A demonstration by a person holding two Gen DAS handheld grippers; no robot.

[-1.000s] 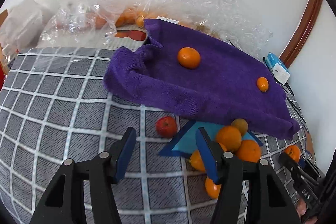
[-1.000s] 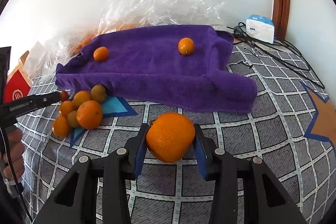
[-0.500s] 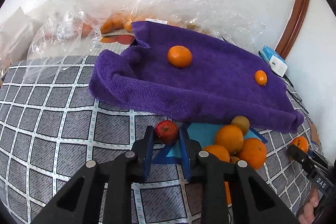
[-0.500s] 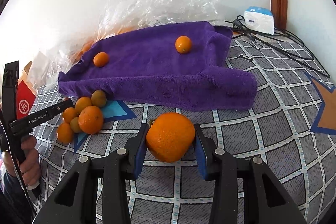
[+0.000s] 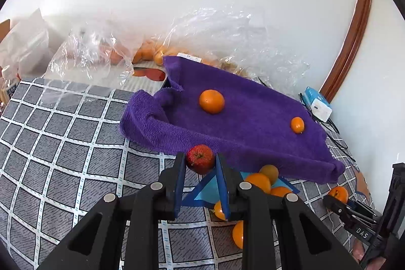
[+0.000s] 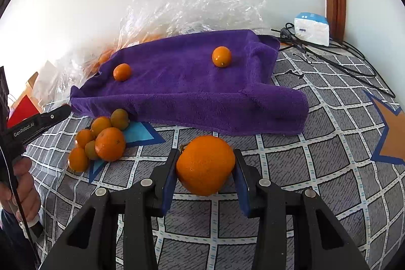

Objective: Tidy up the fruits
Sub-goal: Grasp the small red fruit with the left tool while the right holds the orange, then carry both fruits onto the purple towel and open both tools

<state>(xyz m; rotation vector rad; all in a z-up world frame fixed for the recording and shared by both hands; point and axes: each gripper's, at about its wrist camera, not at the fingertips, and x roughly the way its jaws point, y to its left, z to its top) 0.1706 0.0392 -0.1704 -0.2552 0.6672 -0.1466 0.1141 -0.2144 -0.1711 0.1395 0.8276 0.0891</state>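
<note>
My left gripper [image 5: 200, 161] is shut on a small red fruit [image 5: 200, 158], held a little above the checked cloth in front of the purple towel [image 5: 243, 123]. Two oranges [image 5: 211, 101] [image 5: 297, 124] lie on that towel. A pile of oranges [image 5: 263, 184] sits just right of my left fingers. My right gripper [image 6: 205, 163] is shut on a large orange [image 6: 205, 164] near the towel's [image 6: 192, 85] front edge. In the right wrist view the pile of oranges [image 6: 101, 138] lies to the left, with both towel oranges [image 6: 122, 72] [image 6: 221, 56] beyond.
Crumpled clear plastic bags [image 5: 238, 42] with more fruit lie behind the towel against the white wall. A white and blue box [image 6: 311, 28] and black cables [image 6: 336, 55] occupy the back right corner. A person's hand [image 6: 25, 191] holds the left gripper's handle at the left edge.
My left gripper closed on the small red fruit and lifted it off the cloth. The right gripper kept its hold on the large orange and stayed in place.
</note>
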